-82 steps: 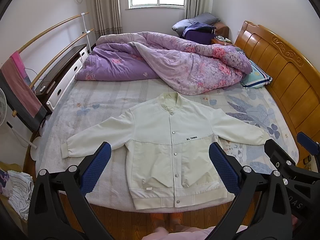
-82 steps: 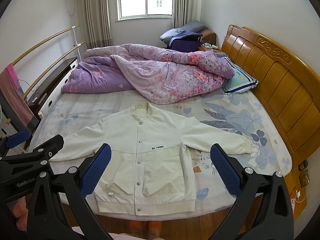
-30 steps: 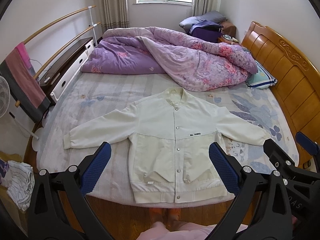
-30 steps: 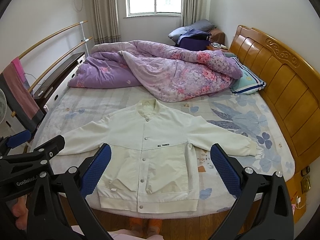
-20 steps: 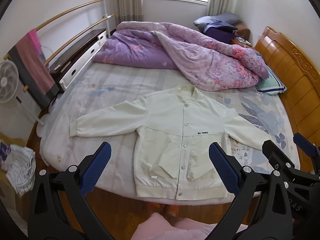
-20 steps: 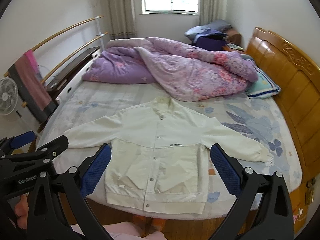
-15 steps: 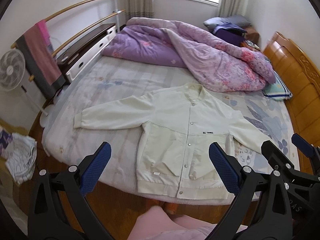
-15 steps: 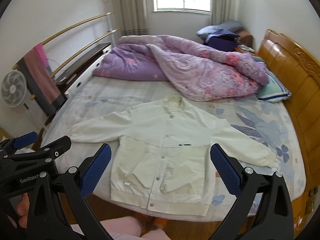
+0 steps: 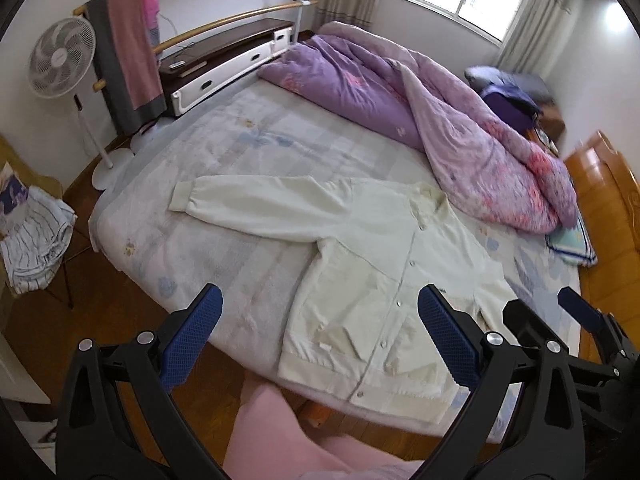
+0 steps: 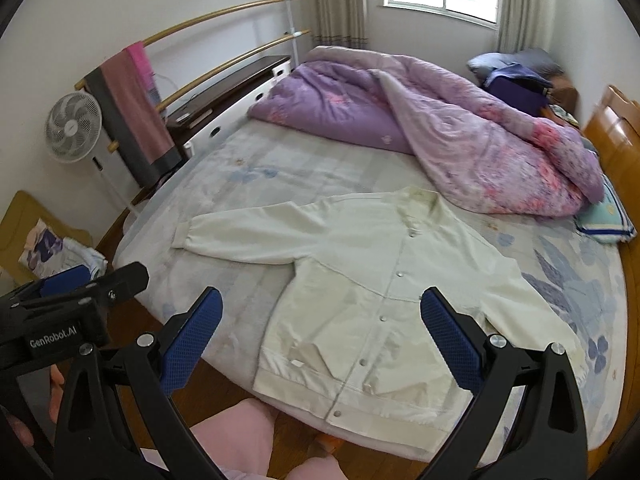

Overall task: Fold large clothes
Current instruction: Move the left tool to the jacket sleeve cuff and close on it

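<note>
A cream snap-front jacket (image 9: 384, 264) lies flat and face up on the bed, sleeves spread, hem at the near edge; it also shows in the right wrist view (image 10: 380, 280). Its left sleeve cuff (image 9: 180, 198) points toward the bed's left side. My left gripper (image 9: 320, 332) is open and empty, held in the air in front of the bed's near edge. My right gripper (image 10: 320, 332) is open and empty, held above the jacket's hem. The right gripper's fingers (image 9: 576, 312) show at the right of the left wrist view.
A purple quilt (image 9: 420, 100) is heaped at the far side of the bed (image 9: 240, 152). A wooden headboard (image 9: 612, 208) is on the right. A fan (image 9: 60, 56), a rail with a pink towel (image 9: 136, 48) and a chair with clothes (image 9: 32, 240) stand at the left.
Both grippers have swung left and moved closer, so the jacket now sits right of centre and the fan and chair have come into view. Both stay open.
</note>
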